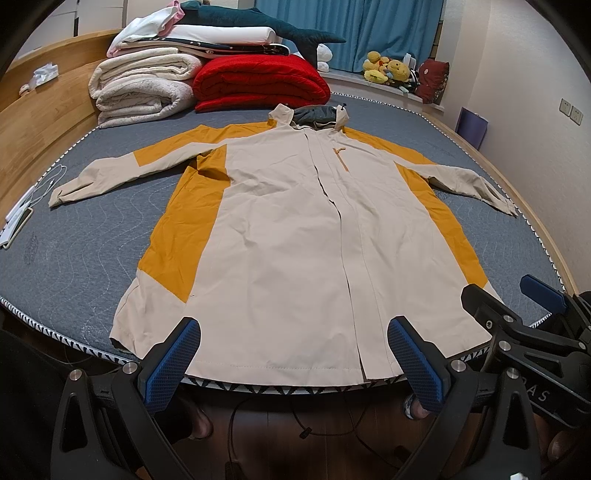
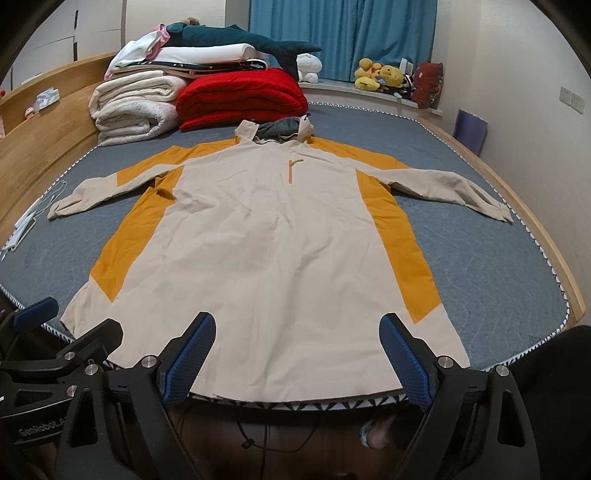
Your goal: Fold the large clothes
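While the grey quilted mattress (image 1: 92, 258) on the wooden bed frame (image 1: 40, 140) fills the scene, the long beige jacket with mustard-yellow side panels (image 1: 280, 229) lies flat on it, front up, sleeves spread to both sides, hem at the near edge and grey-lined hood (image 1: 314, 115) pointing away. Beyond the hood, a folded red blanket (image 1: 262, 85) sits beside a stack of rolled cream blankets (image 1: 144, 92), white bedding piled on top, a dark teal plush shark (image 1: 258, 22) lying across it. Yellow plush toys (image 1: 388, 68) line the window ledge under blue curtains (image 1: 351, 29). A white cable (image 1: 48, 184) and flat white items rest at the mattress's left edge. The left hand-held gripper (image 1: 293, 354) hovers above the hem, blue pads spread wide, gripping nothing. The right hand-held gripper (image 2: 297, 354) is likewise released, empty over the hem.
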### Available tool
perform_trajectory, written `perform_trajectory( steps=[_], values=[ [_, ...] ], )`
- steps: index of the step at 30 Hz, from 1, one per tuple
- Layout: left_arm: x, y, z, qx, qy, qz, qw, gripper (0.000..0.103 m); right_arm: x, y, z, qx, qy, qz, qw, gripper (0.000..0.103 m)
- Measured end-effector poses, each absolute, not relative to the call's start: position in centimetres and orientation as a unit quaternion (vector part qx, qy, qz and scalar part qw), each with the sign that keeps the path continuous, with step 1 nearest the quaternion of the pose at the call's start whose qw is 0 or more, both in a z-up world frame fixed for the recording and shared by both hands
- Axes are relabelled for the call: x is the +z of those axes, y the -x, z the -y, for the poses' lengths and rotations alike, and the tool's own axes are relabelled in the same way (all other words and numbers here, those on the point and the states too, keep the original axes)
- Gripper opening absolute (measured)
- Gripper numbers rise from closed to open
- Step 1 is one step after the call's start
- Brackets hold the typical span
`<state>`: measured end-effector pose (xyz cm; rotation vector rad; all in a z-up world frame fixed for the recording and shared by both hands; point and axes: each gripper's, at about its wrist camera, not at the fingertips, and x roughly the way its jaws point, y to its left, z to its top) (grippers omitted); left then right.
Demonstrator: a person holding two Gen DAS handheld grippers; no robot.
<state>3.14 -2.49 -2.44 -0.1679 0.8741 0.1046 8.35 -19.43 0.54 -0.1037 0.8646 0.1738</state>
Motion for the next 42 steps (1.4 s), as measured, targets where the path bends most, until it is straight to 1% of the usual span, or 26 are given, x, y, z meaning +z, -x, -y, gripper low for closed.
perform_trajectory(
  steps=[13,15,20,22,24,25,27,28,30,33,36,40,42],
  values=[
    [-2.4,-3.3,2.1,0.057,0.088,-0.423,0.900,0.101,0.5,-8.7,19.8,0.082,0.043,-0.424,0.901,0.089],
    [-2.5,-3.5,1.5,0.065,0.093,-0.424,0.898,0.101,0.4,-9.3,20.4,0.077,0.033,-0.428,0.900,0.085],
    [-2.3,-4.7,-0.9,0.086,0.107,-0.430,0.892,0.096,0.0,-11.2,22.8,0.046,0.012,-0.436,0.899,0.065],
    [-1.8,-5.3,-2.3,0.093,0.111,-0.425,0.894,0.094,0.1,-12.0,23.4,0.042,0.007,-0.435,0.899,0.061],
    [-1.2,-5.9,-3.7,0.101,0.112,-0.416,0.897,0.087,0.7,-12.8,23.9,0.043,0.004,-0.430,0.902,0.060],
    [-0.8,-6.3,-4.3,0.105,0.111,-0.411,0.899,0.085,1.2,-13.2,24.1,0.045,0.003,-0.423,0.905,0.060],
    [0.0,-7.5,-5.7,0.112,0.110,-0.401,0.903,0.075,2.0,-13.7,24.2,0.049,0.004,-0.411,0.910,0.060],
    [0.4,-8.1,-6.4,0.113,0.109,-0.396,0.905,0.072,2.5,-14.1,24.2,0.052,0.004,-0.405,0.913,0.060],
    [1.4,-9.6,-8.0,0.116,0.107,-0.384,0.910,0.060,3.4,-14.8,24.0,0.062,0.009,-0.390,0.919,0.060],
    [2.5,-12.0,-10.0,0.118,0.102,-0.369,0.916,0.048,4.8,-16.2,23.2,0.079,0.026,-0.367,0.927,0.060],
    [3.1,-14.5,-11.9,0.121,0.103,-0.357,0.920,0.041,5.8,-17.5,22.6,0.093,0.038,-0.348,0.932,0.060],
    [3.4,-18.7,-15.4,0.134,0.111,-0.350,0.920,0.037,5.9,-20.2,21.5,0.109,0.056,-0.344,0.931,0.060],
    [3.1,-20.7,-17.3,0.142,0.117,-0.354,0.917,0.035,5.9,-22.0,21.0,0.115,0.052,-0.347,0.929,0.057]
  ],
)
